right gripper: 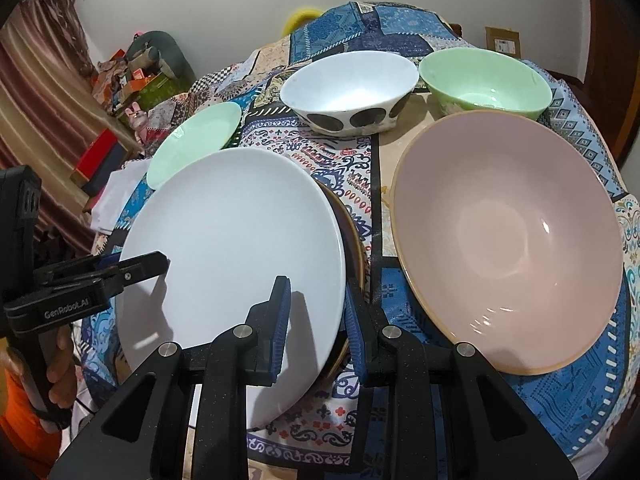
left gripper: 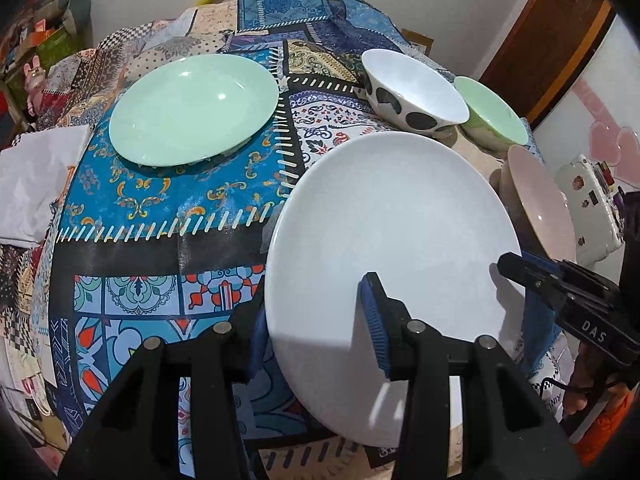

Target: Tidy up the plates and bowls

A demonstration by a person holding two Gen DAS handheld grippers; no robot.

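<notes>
The desk (left gripper: 160,200), under a patchwork cloth, carries all the crockery, and the step in hand looks like stacking the plates. The white plate (left gripper: 392,232) is the biggest piece in play: it sits at the near side of the desk, tilted and off the cloth, just left of the pink bowl (right gripper: 508,240) and partly over a dark plate (right gripper: 354,248) with a tan rim. The mint plate (left gripper: 192,108) lies flat further back on the left, well apart. The spotted bowl (right gripper: 348,84) and the green bowl (right gripper: 484,76) stand side by side at the far edge. The right gripper (right gripper: 316,284) has its fingers drawn in tight on the white plate's right rim. The left gripper (left gripper: 312,288) straddles the near left rim with a narrow gap, one finger on top and one beneath, and seems clamped on it too. Judging from this, the next move is to centre the white plate over the dark one, level it and set it down before either grip lets go. The pink bowl stands close on the right, so that rim needs watching.
</notes>
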